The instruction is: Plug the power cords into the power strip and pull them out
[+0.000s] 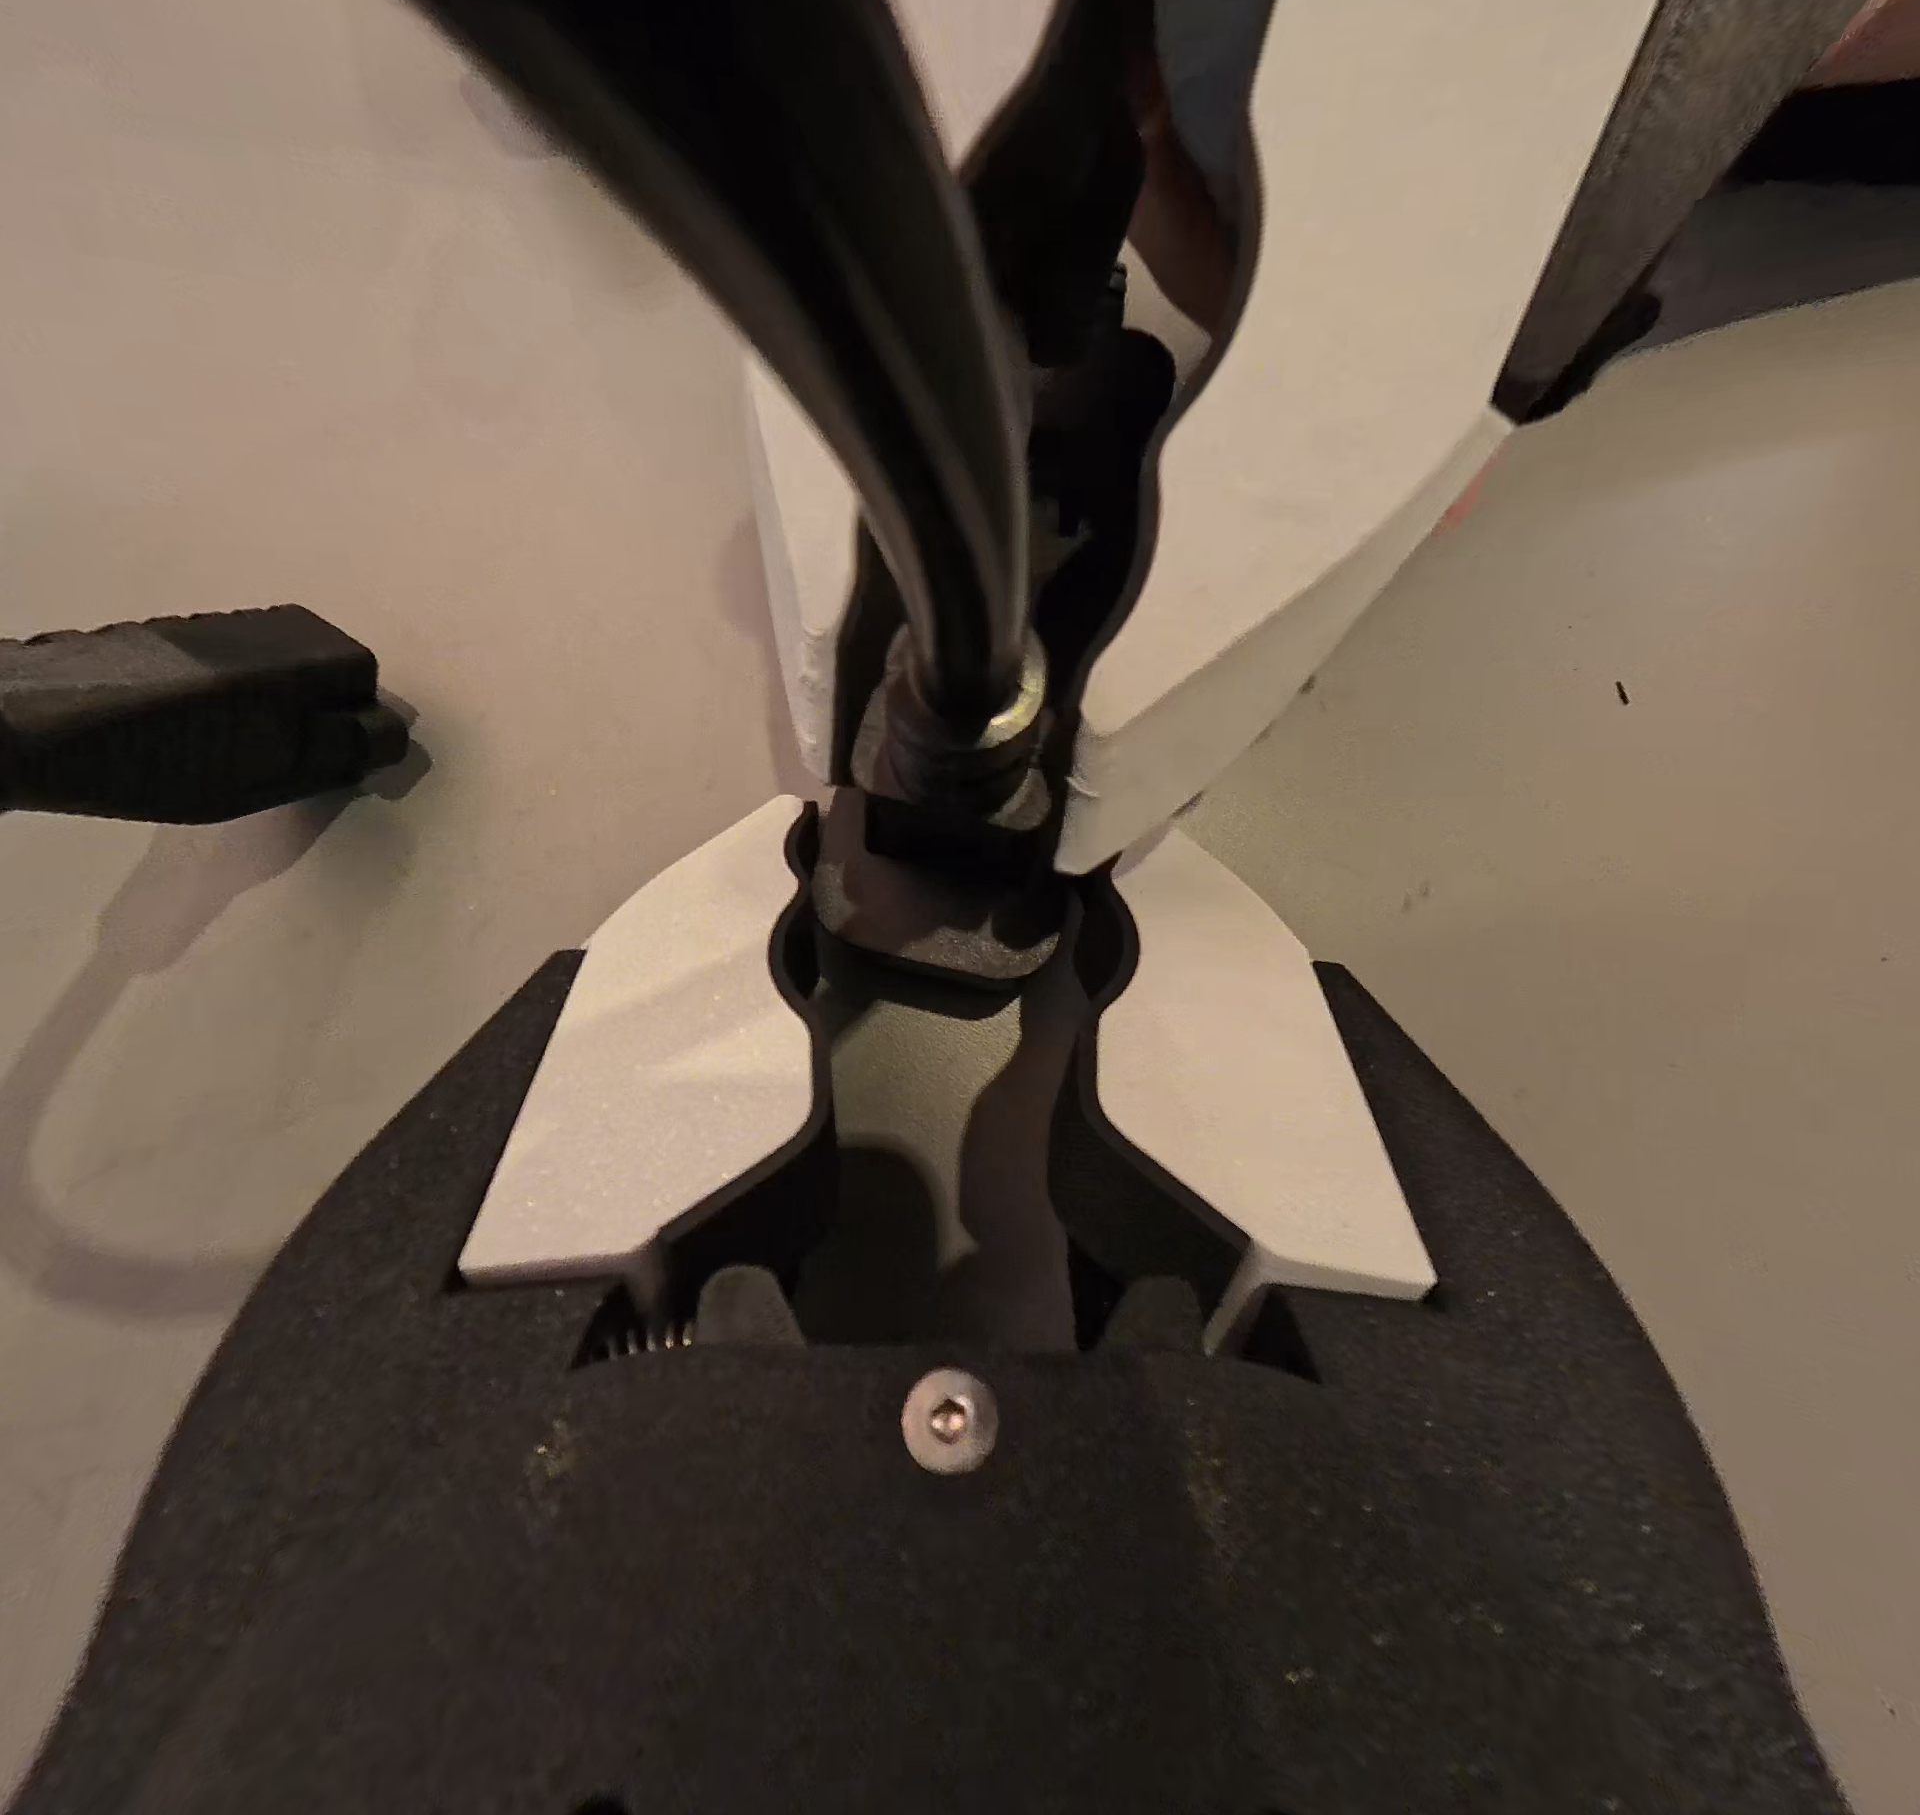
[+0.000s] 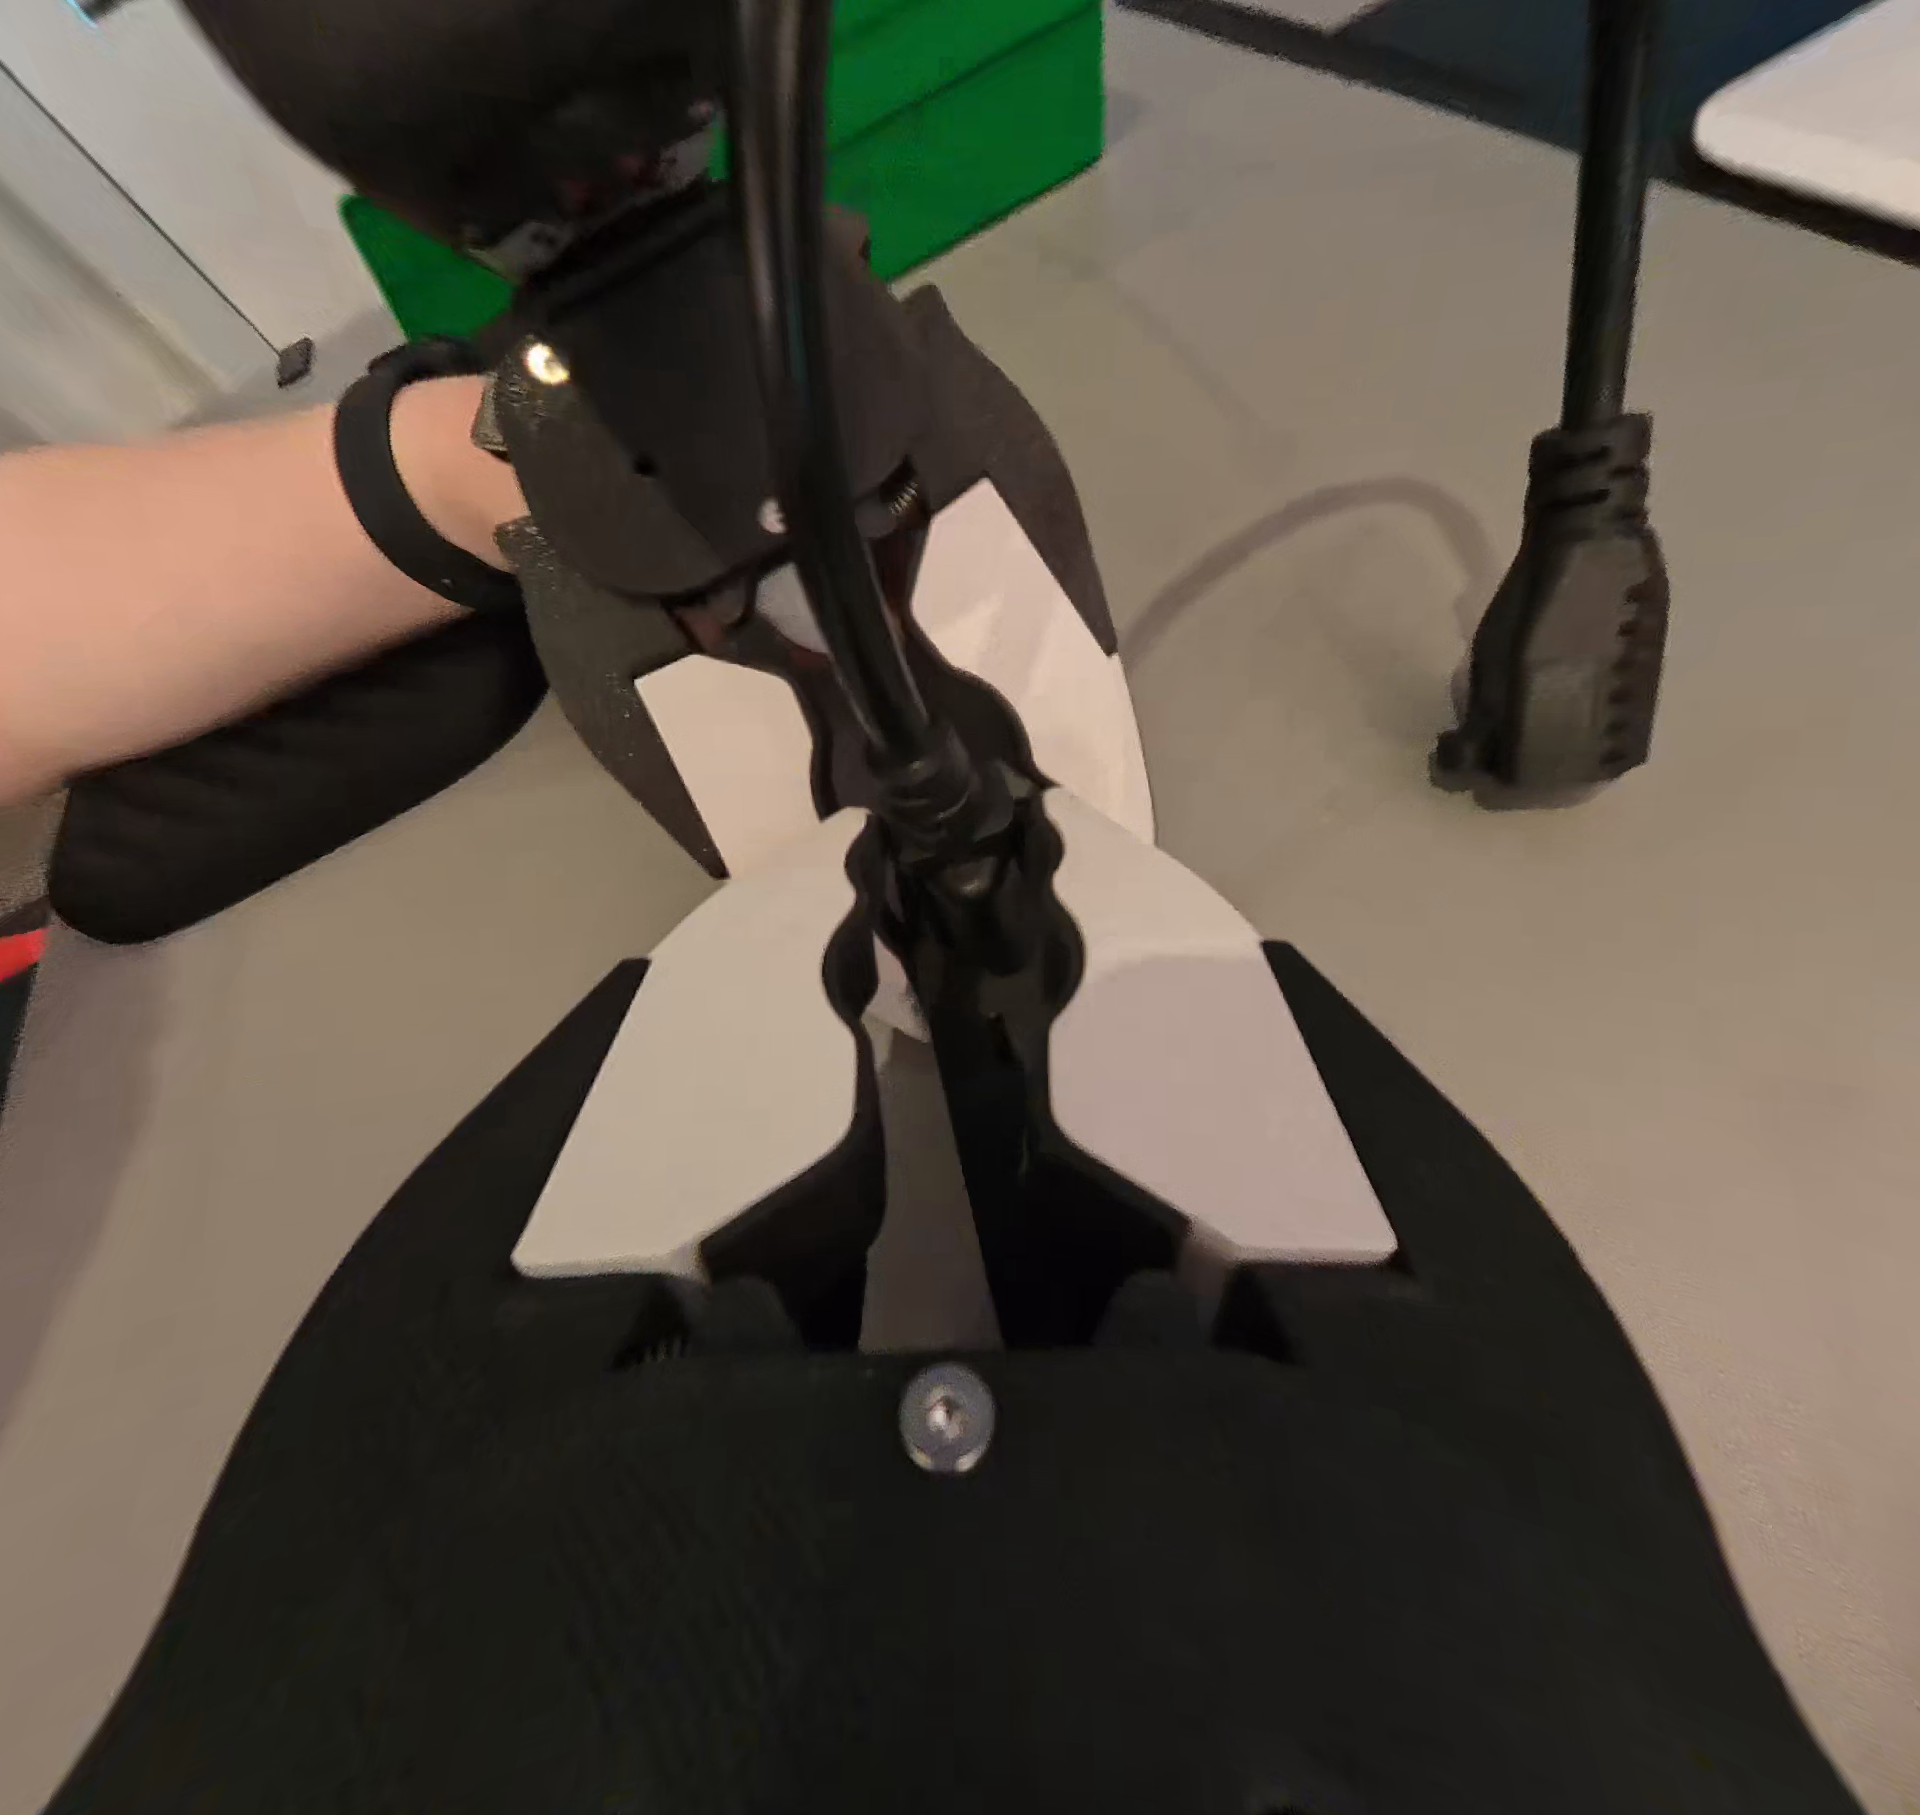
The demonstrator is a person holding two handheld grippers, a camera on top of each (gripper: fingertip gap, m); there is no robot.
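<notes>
Grey tabletop (image 2: 1455, 1090) fills both views, dim lighting. Left gripper (image 1: 940, 892) has its white fingers (image 1: 665, 1048) closed in tight around a black plug (image 1: 935, 934), pinching it at the tips. Right gripper (image 2: 951, 892) meets it head-on from the opposite side, fingers (image 2: 1195, 1069) also clamped on the same plug (image 2: 961, 872), tips of both grippers touching or just beside each other. Thick black power cord (image 1: 810, 311) rises from the plug's ribbed strain relief and runs up out of frame, blurred close to the lens; same cord (image 2: 800, 363) crosses in front of the left gripper in the right wrist view. Power strip itself cannot be made out, hidden under the grippers. Second black plug (image 2: 1569, 622) stands near upright on the table well to the right, its cord (image 2: 1610, 155) going up; in the left wrist view it (image 1: 197, 705) sits at the left edge. Bare forearm (image 2: 208, 581) with black wristband (image 2: 384, 477) holds the left gripper. Green box (image 2: 956, 72) sits behind.
</notes>
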